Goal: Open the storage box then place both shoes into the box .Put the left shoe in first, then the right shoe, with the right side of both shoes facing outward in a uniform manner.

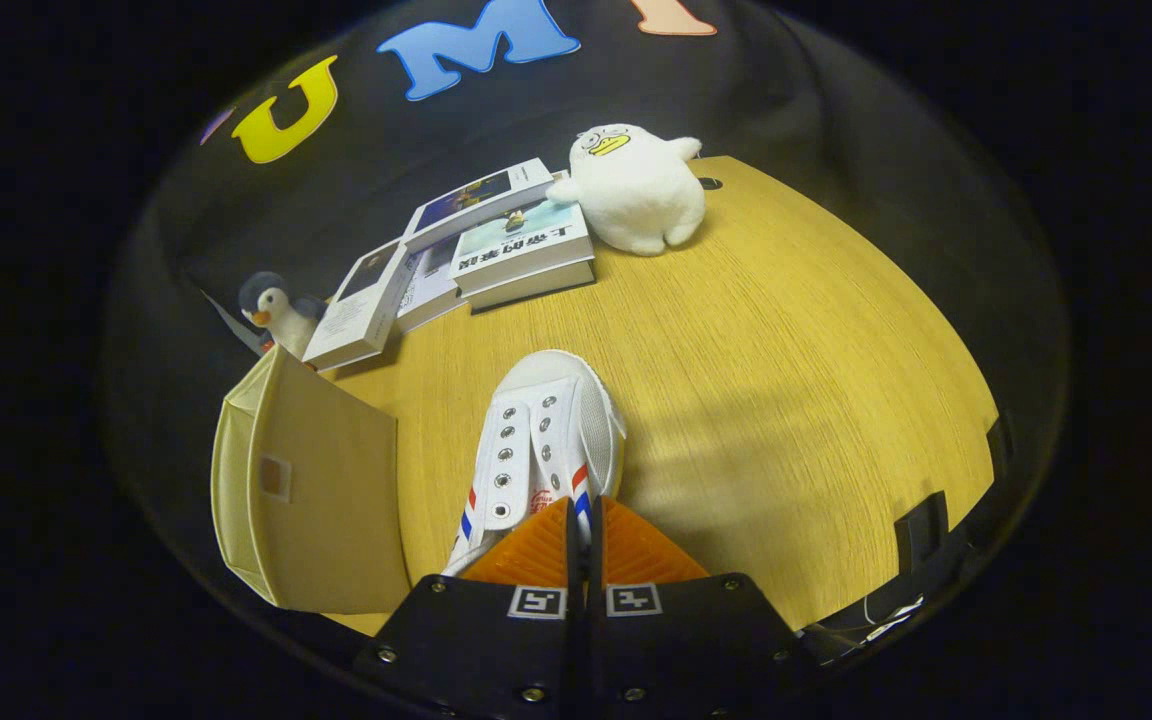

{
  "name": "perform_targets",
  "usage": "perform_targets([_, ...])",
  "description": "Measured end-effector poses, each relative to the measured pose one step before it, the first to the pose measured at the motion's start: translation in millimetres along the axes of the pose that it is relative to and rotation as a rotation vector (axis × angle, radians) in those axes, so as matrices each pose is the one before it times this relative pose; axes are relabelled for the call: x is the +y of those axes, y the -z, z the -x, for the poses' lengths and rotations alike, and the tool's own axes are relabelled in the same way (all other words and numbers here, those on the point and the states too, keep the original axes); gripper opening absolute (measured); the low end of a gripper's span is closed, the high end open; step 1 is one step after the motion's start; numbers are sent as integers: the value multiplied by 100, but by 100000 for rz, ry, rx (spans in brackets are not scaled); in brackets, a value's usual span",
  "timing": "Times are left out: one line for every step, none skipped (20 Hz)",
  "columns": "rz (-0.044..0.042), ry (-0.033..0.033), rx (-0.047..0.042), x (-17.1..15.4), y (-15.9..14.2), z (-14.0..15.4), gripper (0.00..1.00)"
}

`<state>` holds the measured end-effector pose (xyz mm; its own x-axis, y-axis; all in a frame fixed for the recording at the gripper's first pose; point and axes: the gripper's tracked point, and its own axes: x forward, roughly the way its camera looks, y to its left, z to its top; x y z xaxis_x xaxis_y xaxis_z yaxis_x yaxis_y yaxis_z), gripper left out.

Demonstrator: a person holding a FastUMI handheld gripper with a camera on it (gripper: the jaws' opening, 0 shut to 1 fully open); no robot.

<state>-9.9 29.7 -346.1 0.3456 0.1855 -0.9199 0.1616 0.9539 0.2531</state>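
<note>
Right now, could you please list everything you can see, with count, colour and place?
shoe: one, white with red and blue stripes, on the table just ahead of the fingers, its rear part between them.
storage box: one, cream fabric, left of the shoe.
books: about four, mostly white covers, stacked beyond the shoe.
duck plush: one, white, beside the books.
penguin plush: one, grey and white, beyond the box.
table: one, light wood.
gripper: one, fingers nearly together on the shoe's rear part.
</note>
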Motion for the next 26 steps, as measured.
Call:
perform_targets([232, -846, -279, 555, -183, 497, 0])
perform_targets([82, -532, -1149, 626, -270, 392, 0])
perform_targets([131, -543, -1290, 598, -173, 524, 0])
perform_targets([420, -1202, -136, 809, -84, 413, 0])
perform_targets([-321, -924, -1100, 632, -266, 441, 0])
perform_targets([-347, -1269, -1146, 788, -206, 571, 0])
perform_targets([101, -1319, -686, 835, -382, 326, 0])
perform_targets([-290, -1119, -796, 838, -84, 370, 0])
perform_targets([-154, -981, -1271, 897, -311, 396, 0])
perform_targets([674, -759, -240, 800, -163, 493, 0])
perform_targets([883, -669, -973, 804, -310, 175, 0])
perform_targets([689, -422, -851, 850, -169, 295, 0])
perform_targets([569, -879, -480, 947, -211, 233, 0])
perform_targets([100, -989, -864, 1021, -104, 303, 0])
perform_targets([49, -1213, -977, 1039, -209, 265, 0])
perform_targets([1155, -1137, -656, 1002, -68, 161, 0])
perform_targets([822, -736, -934, 908, -72, 162, 0])
perform_targets([613, -834, -836, 1028, -115, 194, 0])
perform_targets([1113, -953, -339, 936, -222, -99, 0])
perform_targets([419, -730, -655, 856, 39, -71, 0])
perform_targets([157, -838, -306, 911, 115, 37, 0])
perform_targets([284, -843, 744, 838, 242, -183, 0])
perform_targets([-65, -600, -309, 795, 87, -240, 0])
perform_targets([374, -530, 180, 791, 311, -201, 0])
perform_targets([486, -518, 423, 717, 122, -406, 0])
perform_targets([365, -459, -143, 763, 251, -256, 0])
